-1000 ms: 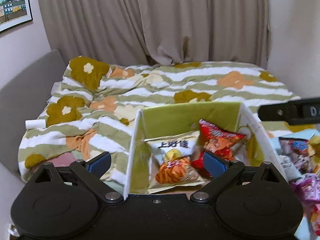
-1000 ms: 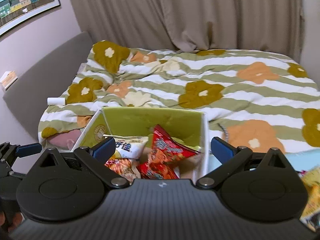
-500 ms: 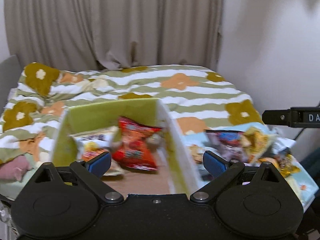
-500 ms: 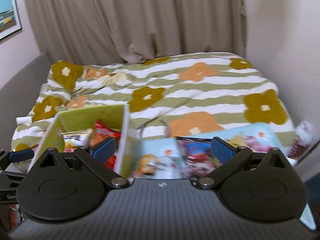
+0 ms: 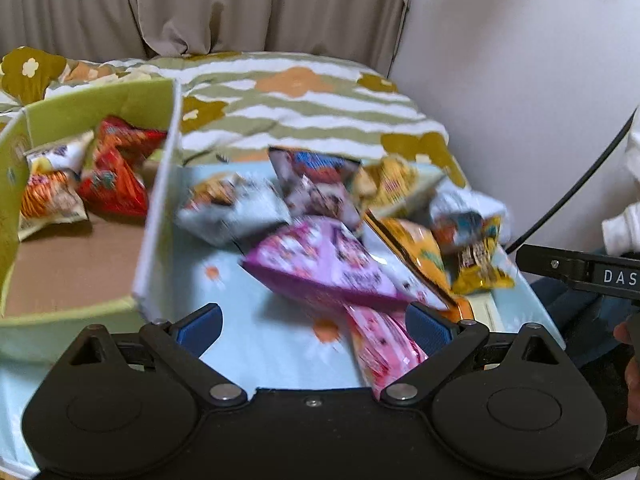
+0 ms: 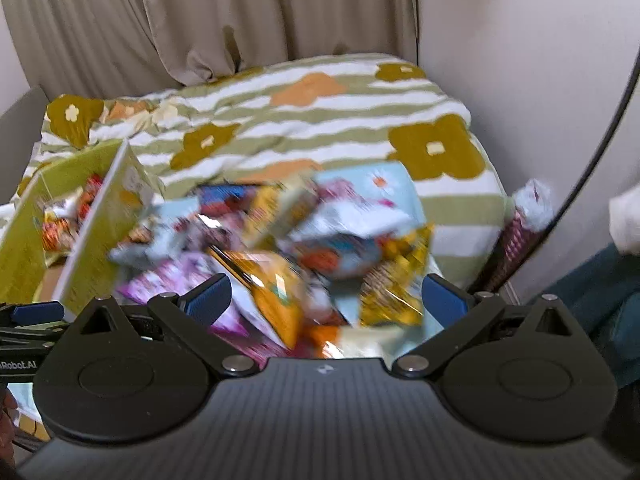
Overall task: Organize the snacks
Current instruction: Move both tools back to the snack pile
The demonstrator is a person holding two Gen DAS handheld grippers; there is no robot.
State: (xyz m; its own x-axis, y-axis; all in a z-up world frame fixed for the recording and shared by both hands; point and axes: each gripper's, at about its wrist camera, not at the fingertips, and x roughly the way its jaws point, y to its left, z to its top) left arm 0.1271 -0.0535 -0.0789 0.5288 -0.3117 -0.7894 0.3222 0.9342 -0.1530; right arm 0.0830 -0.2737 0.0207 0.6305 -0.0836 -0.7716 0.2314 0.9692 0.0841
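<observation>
A bed (image 5: 304, 92) covered by a striped quilt with large flower prints fills the back of both views, with beige curtains (image 6: 200, 20) hanging behind it and a pale wall to the right. In front of the bed lies a light blue surface (image 5: 260, 344) dotted with small orange flowers. On its left part stands an open green box (image 5: 100, 104) with a brown floor and white outer walls; inside it, against the far wall, lie a red snack bag (image 5: 116, 176) and, just to its left, a white and orange chip bag (image 5: 48, 196), the two touching. To the right of the box, outside it, a loose heap of snack bags (image 6: 288, 240) is spread over the blue surface, blurred in both views: a purple-pink bag (image 5: 324, 264) lies nearest the left gripper, an orange-yellow bag (image 5: 420, 256) overlaps its right side, a pale grey bag (image 5: 232, 208) sits close to the box wall, and a small yellow packet (image 5: 480, 264) lies at the right edge of the heap. The left gripper (image 5: 316, 326) hangs over the near edge of the heap with its jaws spread wide, nothing between them. The right gripper (image 6: 326, 298) hangs above the middle of the heap, its jaws likewise wide apart and empty.
</observation>
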